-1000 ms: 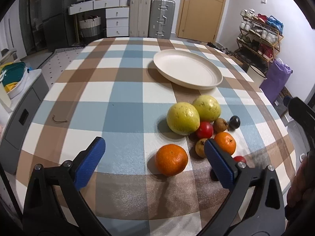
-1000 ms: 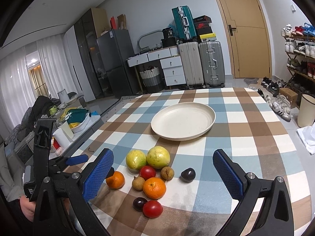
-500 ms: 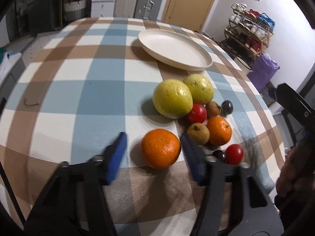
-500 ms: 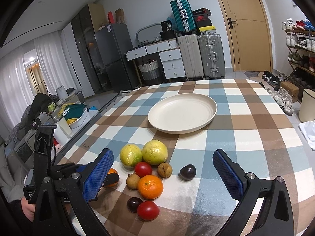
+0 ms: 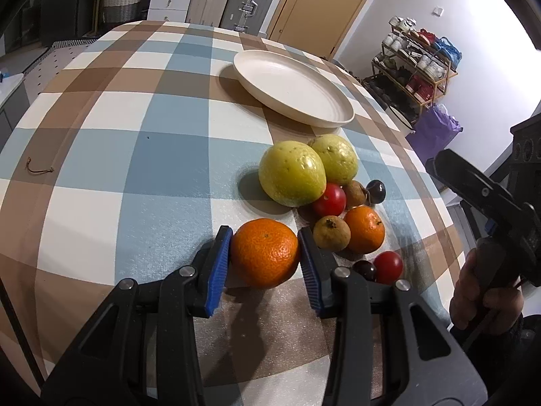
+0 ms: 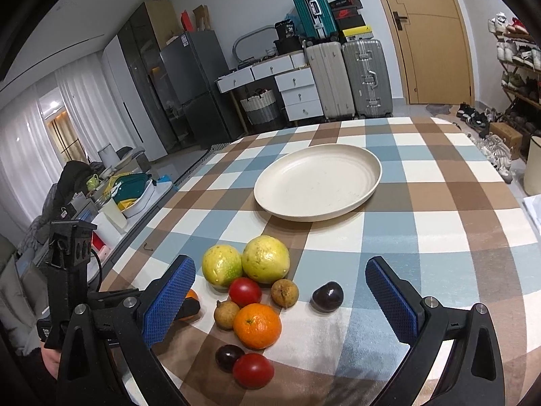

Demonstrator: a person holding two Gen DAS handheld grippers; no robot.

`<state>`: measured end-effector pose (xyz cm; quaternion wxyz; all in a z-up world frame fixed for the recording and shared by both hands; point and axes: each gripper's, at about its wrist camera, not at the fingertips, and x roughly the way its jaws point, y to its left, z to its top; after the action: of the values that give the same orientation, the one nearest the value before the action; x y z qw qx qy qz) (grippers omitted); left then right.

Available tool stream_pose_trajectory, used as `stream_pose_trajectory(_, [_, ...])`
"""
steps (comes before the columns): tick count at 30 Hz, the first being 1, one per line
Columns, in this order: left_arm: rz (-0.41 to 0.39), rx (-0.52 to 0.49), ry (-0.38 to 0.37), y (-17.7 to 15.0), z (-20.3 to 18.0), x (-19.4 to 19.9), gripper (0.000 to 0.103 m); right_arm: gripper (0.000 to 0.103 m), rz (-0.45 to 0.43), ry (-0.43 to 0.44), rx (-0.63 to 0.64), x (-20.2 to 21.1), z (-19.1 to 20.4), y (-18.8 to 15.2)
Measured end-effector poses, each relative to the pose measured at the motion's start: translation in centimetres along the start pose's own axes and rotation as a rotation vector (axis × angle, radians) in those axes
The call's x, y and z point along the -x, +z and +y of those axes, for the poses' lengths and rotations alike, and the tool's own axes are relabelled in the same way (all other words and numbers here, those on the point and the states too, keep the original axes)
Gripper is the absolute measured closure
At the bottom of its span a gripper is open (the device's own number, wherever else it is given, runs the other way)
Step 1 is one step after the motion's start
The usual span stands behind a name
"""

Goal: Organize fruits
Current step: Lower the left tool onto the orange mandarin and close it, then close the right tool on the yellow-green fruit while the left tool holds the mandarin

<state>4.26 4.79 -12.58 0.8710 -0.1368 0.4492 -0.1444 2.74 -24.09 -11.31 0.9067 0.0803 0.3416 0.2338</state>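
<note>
A large orange (image 5: 265, 260) sits on the checked tablecloth, apart from the fruit pile. My left gripper (image 5: 264, 233) has the orange between its blue pads (image 5: 218, 264); the jaws are closing and both pads touch its sides. The pile to the right holds two yellow-green fruits (image 5: 292, 177), a smaller orange (image 5: 364, 229), two tomatoes (image 5: 329, 199), brown fruits (image 5: 331, 233) and dark plums (image 5: 376, 191). My right gripper (image 6: 280, 265) hangs open above the pile, holding nothing. An empty cream plate (image 6: 318, 182) lies beyond the fruit.
A small brown string (image 5: 39, 169) lies on the cloth at far left. The table's right edge drops toward a shoe rack (image 5: 419, 64) and a purple bag (image 5: 434, 132). Suitcases (image 6: 348, 77) and drawers stand behind the table.
The left gripper's jaws went from wide open to closed around the large orange as it dipped toward it. The right gripper drifted closer to the pile, still open.
</note>
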Motion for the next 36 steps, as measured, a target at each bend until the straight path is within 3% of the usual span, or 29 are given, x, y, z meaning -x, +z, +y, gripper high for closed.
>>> stream_pose_trajectory(15, [-0.034,0.037,0.000,1.7,1.9,1.3,0.067,0.001,0.116,0.059,0.005,-4.5,-0.4,1.0])
stream_pose_trajectory(22, [-0.035,0.059,0.006,2.4,2.8,1.2,0.067,0.006,0.178,0.096,-0.011,-6.7,-0.5,1.2])
stream_pose_trajectory(33, [-0.029,0.072,0.007,3.5,3.1,0.8,0.067,0.030,0.270,0.141,-0.065,-9.8,-1.1,1.3])
stream_pose_trajectory(36, [-0.028,0.072,0.007,3.6,3.1,0.7,0.066,0.045,0.295,0.182,-0.106,-10.4,-1.6,1.1])
